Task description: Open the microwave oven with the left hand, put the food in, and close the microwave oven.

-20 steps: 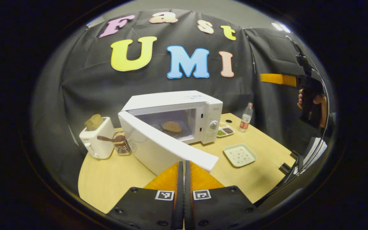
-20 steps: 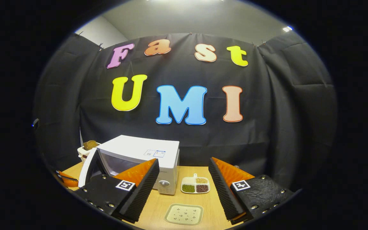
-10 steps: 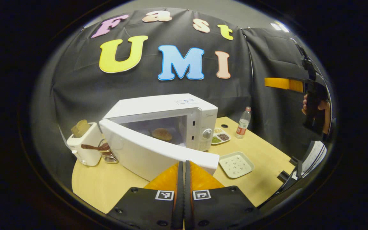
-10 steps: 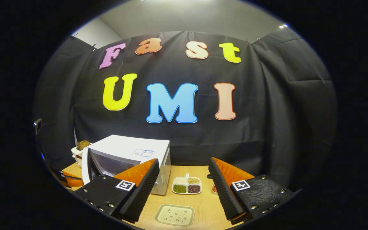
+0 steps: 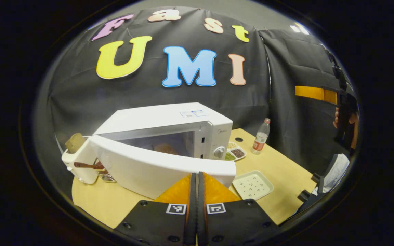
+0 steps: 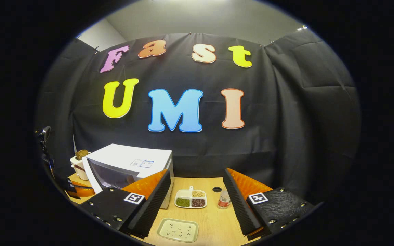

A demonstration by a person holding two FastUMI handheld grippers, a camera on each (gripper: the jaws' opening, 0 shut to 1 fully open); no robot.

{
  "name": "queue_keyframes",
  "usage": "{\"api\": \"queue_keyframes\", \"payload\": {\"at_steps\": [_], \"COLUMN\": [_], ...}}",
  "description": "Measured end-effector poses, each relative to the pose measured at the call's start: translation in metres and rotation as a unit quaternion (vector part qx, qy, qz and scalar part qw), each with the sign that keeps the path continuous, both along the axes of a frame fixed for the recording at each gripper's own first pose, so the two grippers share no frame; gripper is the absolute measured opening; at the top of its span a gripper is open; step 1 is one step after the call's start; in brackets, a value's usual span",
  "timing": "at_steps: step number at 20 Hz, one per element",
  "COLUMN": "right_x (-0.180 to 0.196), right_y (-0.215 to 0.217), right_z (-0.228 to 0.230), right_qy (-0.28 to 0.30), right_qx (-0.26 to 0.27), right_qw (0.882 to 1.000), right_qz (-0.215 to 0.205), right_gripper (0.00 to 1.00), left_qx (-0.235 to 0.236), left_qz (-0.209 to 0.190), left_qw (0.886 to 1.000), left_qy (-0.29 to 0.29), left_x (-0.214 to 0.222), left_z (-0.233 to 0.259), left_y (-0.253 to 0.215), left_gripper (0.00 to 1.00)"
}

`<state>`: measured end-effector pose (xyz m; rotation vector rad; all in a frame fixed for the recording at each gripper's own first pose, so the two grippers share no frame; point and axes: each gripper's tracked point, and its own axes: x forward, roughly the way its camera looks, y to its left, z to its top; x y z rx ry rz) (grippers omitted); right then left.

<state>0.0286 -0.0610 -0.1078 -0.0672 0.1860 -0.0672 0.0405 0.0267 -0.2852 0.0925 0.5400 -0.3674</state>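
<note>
Microwave oven (image 5: 169,126) door (image 5: 156,167) hangs ajar, its long edge level.

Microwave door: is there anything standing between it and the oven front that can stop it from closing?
Nothing visible blocks it. The door is ajar, the left gripper shut against its outer face; the food lies inside the cavity.
</note>
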Motion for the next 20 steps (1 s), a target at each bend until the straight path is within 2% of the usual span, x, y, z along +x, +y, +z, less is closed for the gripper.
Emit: {"api": "queue_keyframes", "payload": {"at_steps": [6, 20], "right_x": [0.000, 0.010], "right_y": [-0.021, -0.039], "right_z": [-0.003, -0.004], "right_qy": [0.004, 0.005], "right_qx": [0.001, -0.001], "right_qw": [1.000, 0.999], "right_qz": [-0.021, -0.042], "right_gripper": [0.95, 0.95], "left_qx": [-0.024, -0.039], "left_qz": [0.008, 0.044], "left_qw": [1.000, 0.998], "left_qy": [-0.001, 0.013], "left_x": [0.033, 0.094], "left_z": [-0.004, -0.021], "left_y": [-0.015, -0.041], "left_gripper": [0.06, 0.08]}}
